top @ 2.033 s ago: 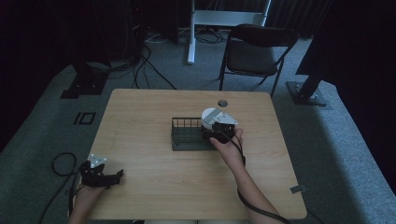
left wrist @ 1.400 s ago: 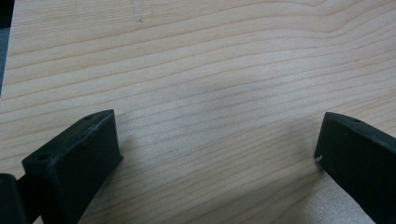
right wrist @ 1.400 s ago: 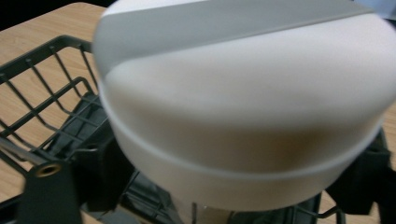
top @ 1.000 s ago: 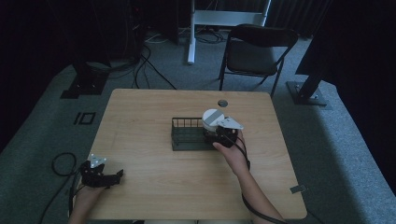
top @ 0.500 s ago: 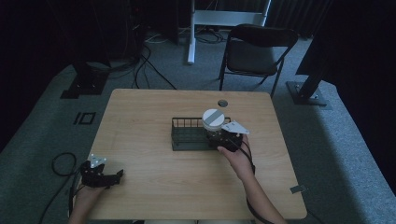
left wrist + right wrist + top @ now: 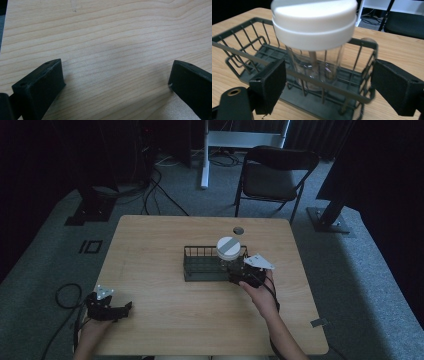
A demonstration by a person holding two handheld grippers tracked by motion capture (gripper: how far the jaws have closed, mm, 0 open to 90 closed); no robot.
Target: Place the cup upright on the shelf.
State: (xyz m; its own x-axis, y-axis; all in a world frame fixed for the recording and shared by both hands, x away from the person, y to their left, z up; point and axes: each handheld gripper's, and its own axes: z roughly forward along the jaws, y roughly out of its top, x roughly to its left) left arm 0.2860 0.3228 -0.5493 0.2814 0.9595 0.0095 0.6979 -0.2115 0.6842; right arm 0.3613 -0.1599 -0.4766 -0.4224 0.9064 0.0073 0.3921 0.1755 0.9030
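Release looks done: our right gripper [image 6: 328, 82] jaws gape wide, clear of the jar [image 6: 314, 42] standing in the basket [image 6: 242, 32]; we judge retreat next, left gripper [image 6: 116, 82] open, empty.

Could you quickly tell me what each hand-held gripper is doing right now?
Left hand-held gripper: open, holding nothing.
Right hand-held gripper: open, facing the jar in the basket.

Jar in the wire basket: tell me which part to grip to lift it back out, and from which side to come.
Grip the jar by its white lid, coming in level from the person's side of the basket. The jar stands upright with the lid above the basket's rim, while wires screen its clear body. The right gripper already faces it, jaws open wider than the lid, so raising it to lid height should do.
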